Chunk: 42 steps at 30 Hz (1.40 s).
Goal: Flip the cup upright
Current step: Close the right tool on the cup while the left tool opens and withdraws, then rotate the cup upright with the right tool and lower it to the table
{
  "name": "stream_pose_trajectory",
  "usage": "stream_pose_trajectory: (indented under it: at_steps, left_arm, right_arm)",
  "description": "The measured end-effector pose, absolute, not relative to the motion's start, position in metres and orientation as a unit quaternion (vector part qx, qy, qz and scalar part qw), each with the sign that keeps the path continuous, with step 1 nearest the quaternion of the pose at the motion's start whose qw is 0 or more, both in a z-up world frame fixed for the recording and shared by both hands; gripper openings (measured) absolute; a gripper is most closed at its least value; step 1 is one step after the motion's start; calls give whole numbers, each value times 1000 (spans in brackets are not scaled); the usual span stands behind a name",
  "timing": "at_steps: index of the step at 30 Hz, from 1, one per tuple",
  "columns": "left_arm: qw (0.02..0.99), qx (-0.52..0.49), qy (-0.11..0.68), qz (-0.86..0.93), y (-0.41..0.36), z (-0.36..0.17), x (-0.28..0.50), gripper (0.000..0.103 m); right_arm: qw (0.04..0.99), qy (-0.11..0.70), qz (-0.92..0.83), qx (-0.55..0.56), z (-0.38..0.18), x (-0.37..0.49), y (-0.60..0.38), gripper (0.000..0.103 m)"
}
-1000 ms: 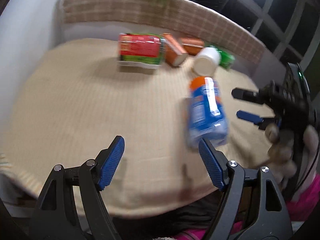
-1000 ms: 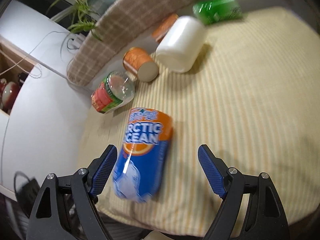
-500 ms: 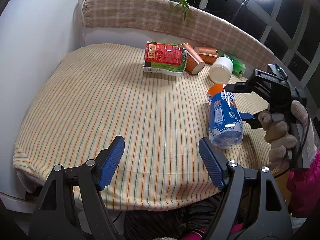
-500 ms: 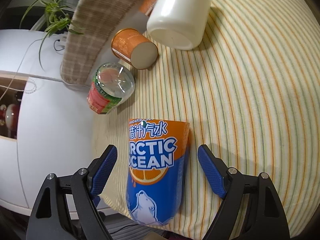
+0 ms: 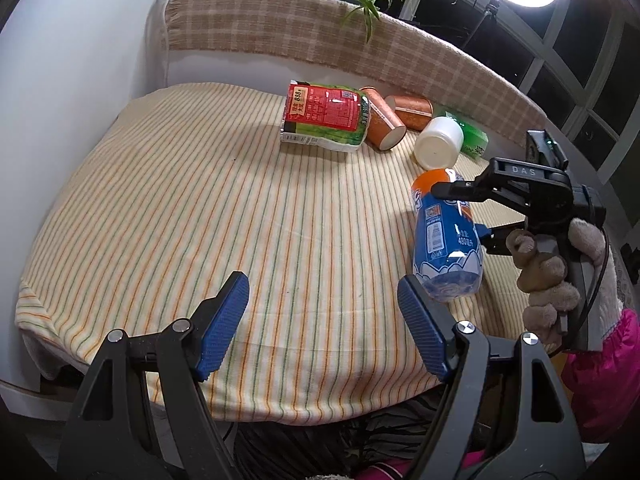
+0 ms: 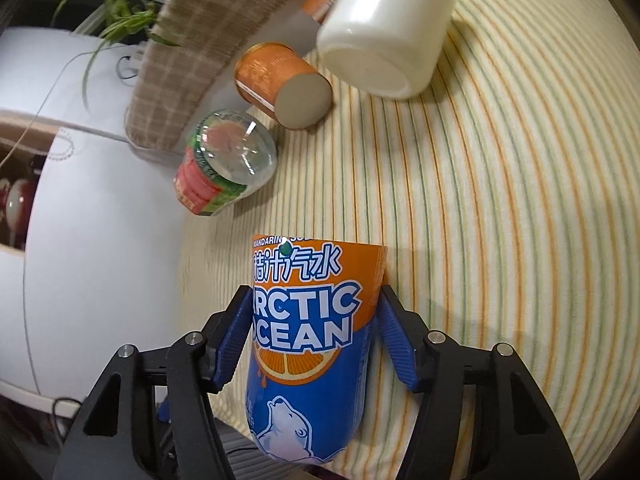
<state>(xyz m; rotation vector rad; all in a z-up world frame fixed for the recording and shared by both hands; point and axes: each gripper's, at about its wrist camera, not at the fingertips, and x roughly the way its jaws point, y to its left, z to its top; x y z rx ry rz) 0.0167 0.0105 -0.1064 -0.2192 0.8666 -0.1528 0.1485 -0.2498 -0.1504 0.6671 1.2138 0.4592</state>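
A blue and orange Arctic Ocean cup (image 6: 308, 344) lies on its side on the striped cloth near the table's front right edge; it also shows in the left wrist view (image 5: 444, 236). My right gripper (image 6: 314, 336) is shut on the cup, one blue pad against each side; in the left wrist view the right gripper (image 5: 460, 212) straddles the cup. My left gripper (image 5: 324, 328) is open and empty above the front edge, left of the cup.
Other cups lie on their sides at the back: a red and green one (image 5: 324, 118), two orange ones (image 5: 384, 124), a white one (image 5: 438, 142) and a green one (image 5: 474, 138). A checked backrest (image 5: 360, 40) rims the table. A white wall (image 5: 60, 60) stands left.
My right gripper moved forward over the cup and closed its pads on its sides. The left gripper pulled back and up, still open.
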Motion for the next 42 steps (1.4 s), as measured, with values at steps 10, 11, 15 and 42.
stream_pose_trajectory:
  at_steps: [10, 11, 15, 42]
  left_arm:
    - [900, -105, 416, -75, 5, -104, 22, 79]
    - [901, -104, 415, -75, 5, -104, 22, 79]
    - [902, -102, 413, -75, 4, -102, 22, 79]
    - [909, -95, 399, -75, -1, -94, 19, 79]
  right_arm:
    - [830, 471, 217, 207, -106, 133, -256, 60]
    - [841, 460, 214, 188, -101, 132, -254, 60]
    - [875, 421, 205, 123, -86, 125, -246, 60]
    - [921, 338, 168, -96, -74, 108, -205, 59]
